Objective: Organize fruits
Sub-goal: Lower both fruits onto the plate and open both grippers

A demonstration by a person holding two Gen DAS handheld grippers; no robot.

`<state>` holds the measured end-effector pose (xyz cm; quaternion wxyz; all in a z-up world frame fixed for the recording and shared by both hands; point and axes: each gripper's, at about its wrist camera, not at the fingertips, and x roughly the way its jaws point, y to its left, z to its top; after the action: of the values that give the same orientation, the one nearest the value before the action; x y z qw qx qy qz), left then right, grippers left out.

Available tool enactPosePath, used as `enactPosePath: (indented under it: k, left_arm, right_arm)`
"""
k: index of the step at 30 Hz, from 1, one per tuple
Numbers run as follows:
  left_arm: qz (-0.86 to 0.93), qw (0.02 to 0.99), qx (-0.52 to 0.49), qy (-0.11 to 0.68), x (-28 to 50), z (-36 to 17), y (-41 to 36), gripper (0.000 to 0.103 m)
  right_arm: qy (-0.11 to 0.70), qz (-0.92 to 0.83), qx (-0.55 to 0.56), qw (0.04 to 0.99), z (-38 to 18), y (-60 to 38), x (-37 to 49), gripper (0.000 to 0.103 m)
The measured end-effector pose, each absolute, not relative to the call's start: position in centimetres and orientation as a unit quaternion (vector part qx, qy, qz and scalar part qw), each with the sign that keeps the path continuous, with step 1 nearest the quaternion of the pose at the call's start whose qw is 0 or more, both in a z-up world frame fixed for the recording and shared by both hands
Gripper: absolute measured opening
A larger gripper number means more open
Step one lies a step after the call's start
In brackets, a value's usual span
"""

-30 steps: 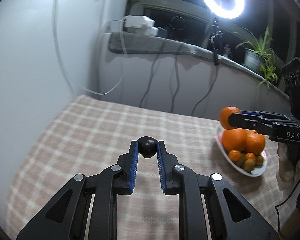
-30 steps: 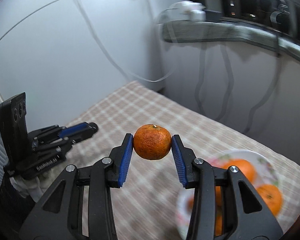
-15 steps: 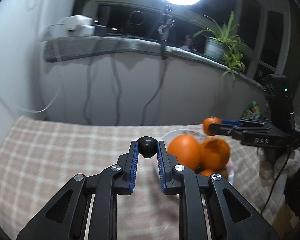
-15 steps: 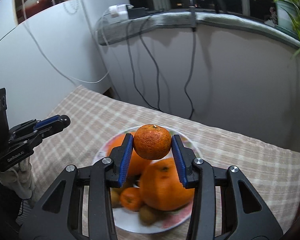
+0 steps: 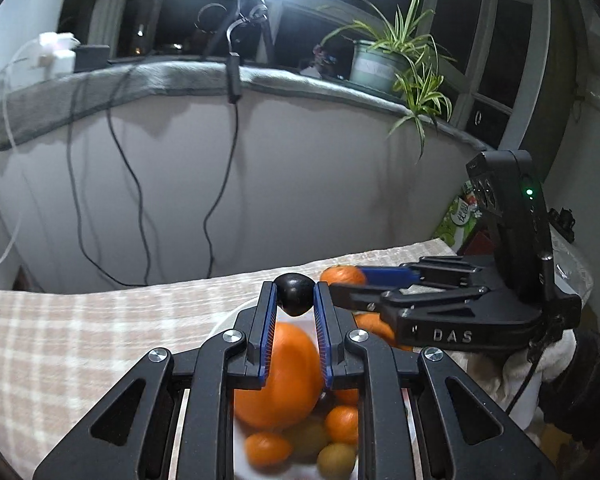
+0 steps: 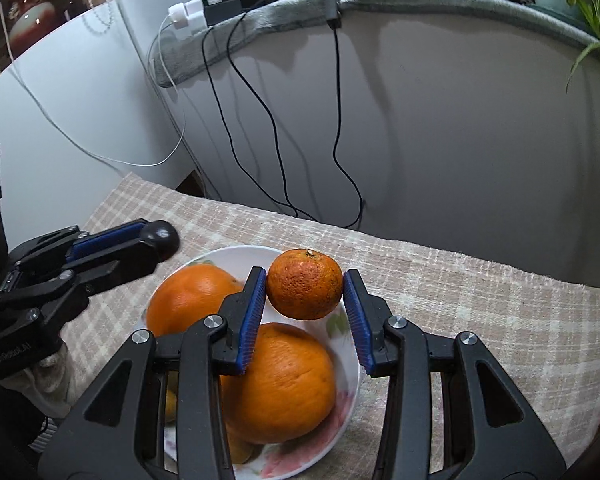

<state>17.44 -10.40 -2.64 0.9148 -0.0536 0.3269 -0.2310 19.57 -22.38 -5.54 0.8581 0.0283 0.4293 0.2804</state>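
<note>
Over checked cloth [image 6: 480, 312] w/ fruit plate [image 6: 350, 376]: left jaws clamp dark fruit [image 5: 295, 289], right jaws clamp mandarin [image 6: 305, 284].

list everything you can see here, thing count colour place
plate: one, white with floral print, on the checked cloth
big oranges: two, orange, in the plate
small fruits: several, orange and greenish, in the plate beside the big oranges
tablecloth: one, beige check, over the table
cables: several, black and white, hanging down the wall
potted plant: one, green, on the ledge
mandarin: one, orange, held above the plate
dark fruit: one, near black, held above the plate
right tongs: shut on the mandarin
left tongs: shut on the dark fruit
</note>
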Motion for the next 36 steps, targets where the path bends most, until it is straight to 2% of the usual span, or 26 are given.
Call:
enactPosePath:
  k: [13,16,17,31,33,36]
  left_arm:
    - [-0.244,0.902,-0.062,0.350,18.8,-3.5,-11.3,0.019]
    - [-0.240,0.903,-0.058,0.351,19.0,-3.6,-11.4,0.020]
    - [-0.240,0.903,-0.059,0.351,18.9,-3.6,-11.4,0.020]
    - [-0.231,0.913,-0.068,0.329,17.4,-2.0,-10.0,0.025]
    - [-0.227,0.915,-0.071,0.325,16.9,-1.8,-9.4,0.032]
    - [-0.220,0.918,-0.076,0.320,16.1,-1.6,-8.5,0.032]
  right_arm:
    - [0.435,0.292,0.025,0.852,-6.2,-22.7,19.7,0.042]
    - [0.428,0.291,0.026,0.855,-5.8,-22.7,19.6,0.058]
    - [0.426,0.291,0.026,0.856,-5.7,-22.8,19.6,0.059]
    - [0.408,0.269,0.037,0.872,-4.0,-24.5,17.5,0.059]
    - [0.404,0.269,0.038,0.873,-3.8,-24.5,17.0,0.059]
    - [0.398,0.267,0.034,0.877,-3.4,-24.5,16.2,0.059]
